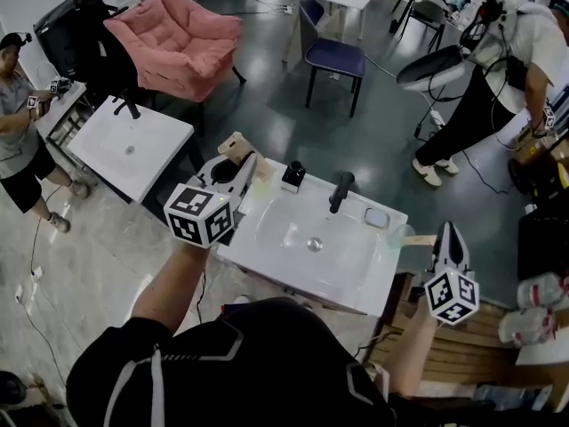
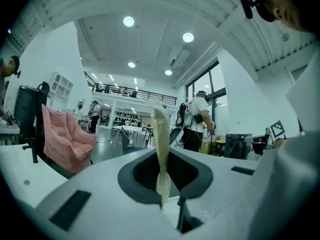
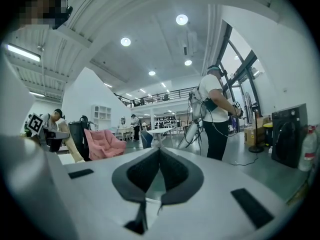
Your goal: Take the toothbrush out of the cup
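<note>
My left gripper (image 1: 246, 161) hovers over the sink's back left corner, shut on a beige toothbrush (image 1: 236, 146). In the left gripper view the toothbrush (image 2: 160, 129) stands upright, pinched between the jaws of the left gripper (image 2: 165, 189). My right gripper (image 1: 447, 230) is held at the sink's right edge with its tips at a clear cup (image 1: 401, 235). In the right gripper view the right gripper (image 3: 158, 154) has its jaws closed together, with only a thin translucent wall between them. The toothbrush is well apart from the cup, on the other side of the basin.
Below me is a white sink basin (image 1: 351, 274) with a black faucet (image 1: 340, 191), a small black holder (image 1: 292, 176) and an oval dish (image 1: 377, 218). A second sink (image 1: 156, 163) stands at left; a wooden pallet (image 1: 462, 350) lies at right. A pink armchair (image 1: 182, 38), a blue chair (image 1: 334, 57) and people stand around.
</note>
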A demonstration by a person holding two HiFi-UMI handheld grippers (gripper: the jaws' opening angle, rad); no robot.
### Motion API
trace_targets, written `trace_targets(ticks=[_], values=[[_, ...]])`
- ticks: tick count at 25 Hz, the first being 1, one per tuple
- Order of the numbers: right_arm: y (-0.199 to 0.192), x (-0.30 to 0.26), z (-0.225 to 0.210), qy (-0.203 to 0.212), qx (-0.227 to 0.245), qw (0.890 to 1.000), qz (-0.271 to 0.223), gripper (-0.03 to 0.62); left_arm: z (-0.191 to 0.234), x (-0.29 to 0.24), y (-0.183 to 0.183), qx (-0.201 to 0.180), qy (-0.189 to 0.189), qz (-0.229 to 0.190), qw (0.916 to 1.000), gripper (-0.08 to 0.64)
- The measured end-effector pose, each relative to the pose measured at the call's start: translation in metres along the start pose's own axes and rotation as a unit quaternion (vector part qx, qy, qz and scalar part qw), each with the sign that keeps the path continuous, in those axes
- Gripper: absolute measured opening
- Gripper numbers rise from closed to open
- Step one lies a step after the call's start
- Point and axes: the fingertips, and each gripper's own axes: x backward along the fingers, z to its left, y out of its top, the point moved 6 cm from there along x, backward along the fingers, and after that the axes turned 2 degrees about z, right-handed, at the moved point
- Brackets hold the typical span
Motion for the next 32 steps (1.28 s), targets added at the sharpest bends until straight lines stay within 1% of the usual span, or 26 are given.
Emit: trace_targets(ticks=[2,4,10,13,16,18,24,28,32], values=[[-0.009,0.003,-0.007,-0.010,-0.003,1.000,0.003,0.009,-0.004,-0.001,-0.003,0.002,-0.002,0.001,1.0000,0.029],[-0.022,0.001,-0.017,-0.021,-0.010,1.000,0.011,0.079,-0.007,-0.004,-0.005,0.005,-0.003,0.001,1.0000,0.029],[-0.068,-0.011,-0.047,-0.059,-0.035,0.997,0.029,0.139,-0.014,-0.010,-0.013,-0.005,0.012,0.011,0.9998,0.029],[-0.091,-0.014,-0.066,-0.085,-0.045,0.994,0.044,0.177,-0.018,-0.013,-0.017,0.000,0.021,0.014,0.9997,0.029],[-0.121,-0.018,-0.080,-0.105,-0.056,0.991,0.065,0.211,-0.025,-0.012,-0.022,-0.001,0.032,0.017,0.9993,0.029],[-0.142,-0.020,-0.088,-0.116,-0.068,0.988,0.083,0.221,-0.030,-0.013,-0.026,-0.001,0.036,0.021,0.9991,0.029],[-0.200,-0.041,-0.109,-0.121,-0.093,0.980,0.130,0.236,-0.045,-0.007,-0.035,-0.003,0.054,0.031,0.9980,0.029],[-0.234,-0.057,-0.115,-0.112,-0.117,0.974,0.156,0.247,-0.054,0.000,-0.038,-0.016,0.072,0.043,0.9963,0.029],[-0.253,-0.070,-0.121,-0.104,-0.136,0.971,0.167,0.249,-0.062,0.006,-0.040,-0.019,0.094,0.048,0.9942,0.029]])
